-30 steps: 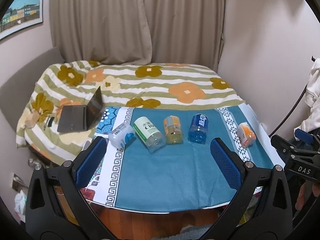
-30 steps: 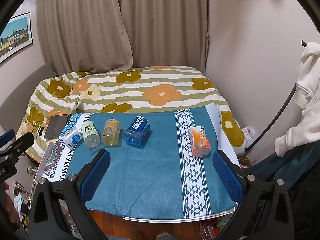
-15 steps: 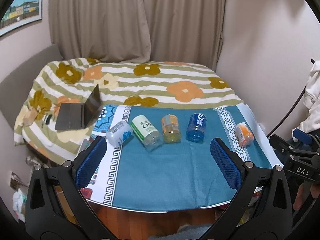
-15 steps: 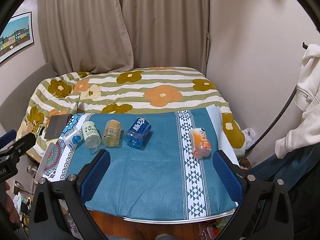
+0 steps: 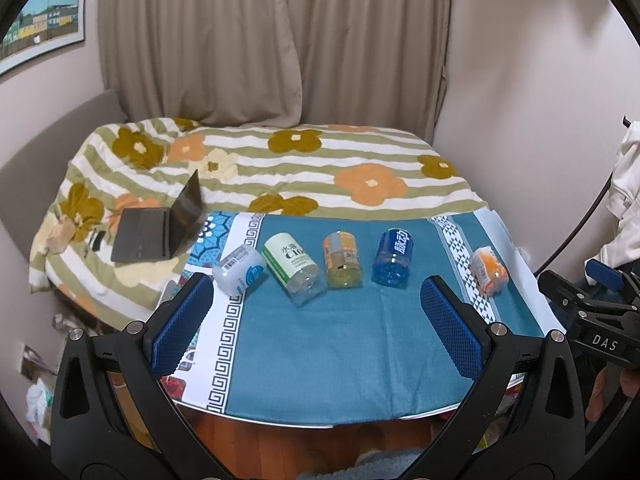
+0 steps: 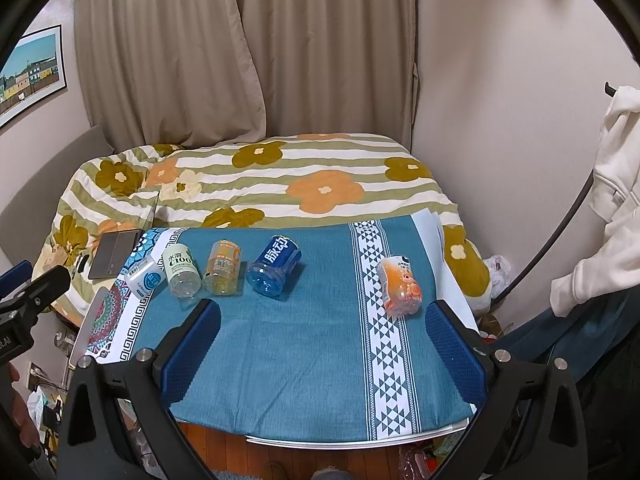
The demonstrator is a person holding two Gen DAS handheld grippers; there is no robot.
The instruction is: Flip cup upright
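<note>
Several plastic cups lie on their sides on a blue tablecloth (image 5: 340,344): a white-blue one (image 5: 239,270), a green-white one (image 5: 294,268), a yellow-orange one (image 5: 343,265), a blue one (image 5: 393,256) and an orange one (image 5: 487,270) apart at the right. In the right wrist view they are the white-blue (image 6: 145,279), green-white (image 6: 182,270), yellow-orange (image 6: 224,267), blue (image 6: 274,266) and orange (image 6: 400,285) cups. My left gripper (image 5: 316,322) is open and empty, short of the row. My right gripper (image 6: 322,340) is open and empty, short of the cups.
Behind the table is a bed with a flowered striped quilt (image 5: 320,168). An open laptop (image 5: 160,224) sits on it at the left. Curtains (image 5: 280,40) hang behind. A white garment (image 6: 608,200) hangs at the right. The table's front edge (image 5: 320,424) is near me.
Both views have shifted slightly back and up; the cups appear a little farther. No cup has moved. Both grippers stay open.
</note>
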